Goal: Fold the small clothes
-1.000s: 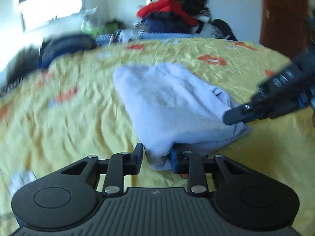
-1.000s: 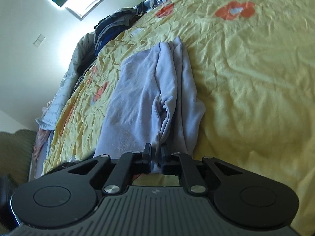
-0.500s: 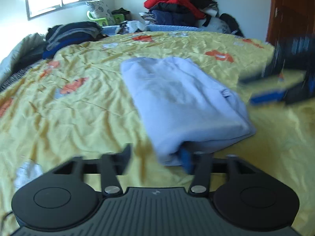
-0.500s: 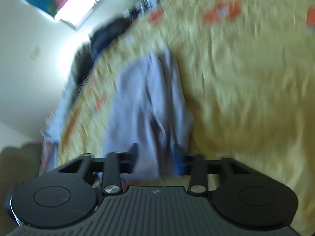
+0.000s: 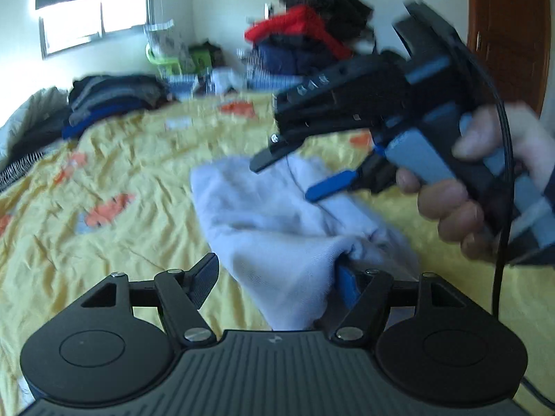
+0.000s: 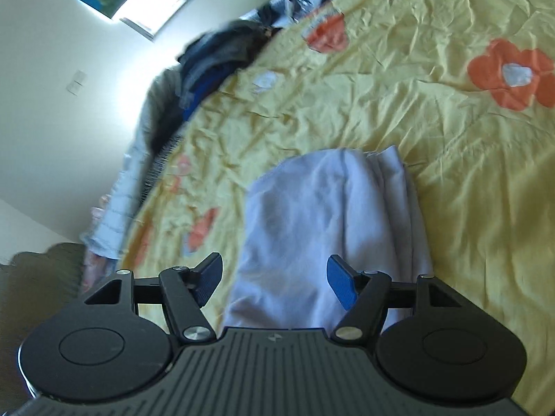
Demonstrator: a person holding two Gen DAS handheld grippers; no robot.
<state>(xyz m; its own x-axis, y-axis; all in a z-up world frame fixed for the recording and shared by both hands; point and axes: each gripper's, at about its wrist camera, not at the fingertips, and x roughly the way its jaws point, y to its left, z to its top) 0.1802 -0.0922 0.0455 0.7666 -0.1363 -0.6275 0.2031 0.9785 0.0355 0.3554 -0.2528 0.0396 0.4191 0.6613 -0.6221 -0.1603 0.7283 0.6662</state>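
A folded pale lilac garment (image 5: 277,218) lies on the yellow flowered bedspread (image 5: 104,242). My left gripper (image 5: 277,277) is open, its jaws wide apart either side of the garment's near corner, which bulges up between them. My right gripper (image 6: 274,277) is open above the garment (image 6: 326,228), jaws wide apart and holding nothing. In the left wrist view the right gripper (image 5: 298,173) hovers over the garment's far right part, held by a hand (image 5: 468,187).
A stack of dark folded clothes (image 5: 111,100) sits at the bed's far left. A heap of red, navy and black clothes (image 5: 305,41) stands at the back. A wooden door (image 5: 506,27) is at the right. A window (image 5: 93,20) is behind.
Both grippers have opened and let go of the garment. The right gripper has lifted and moved over the garment. The garment lies folded shorter than before.
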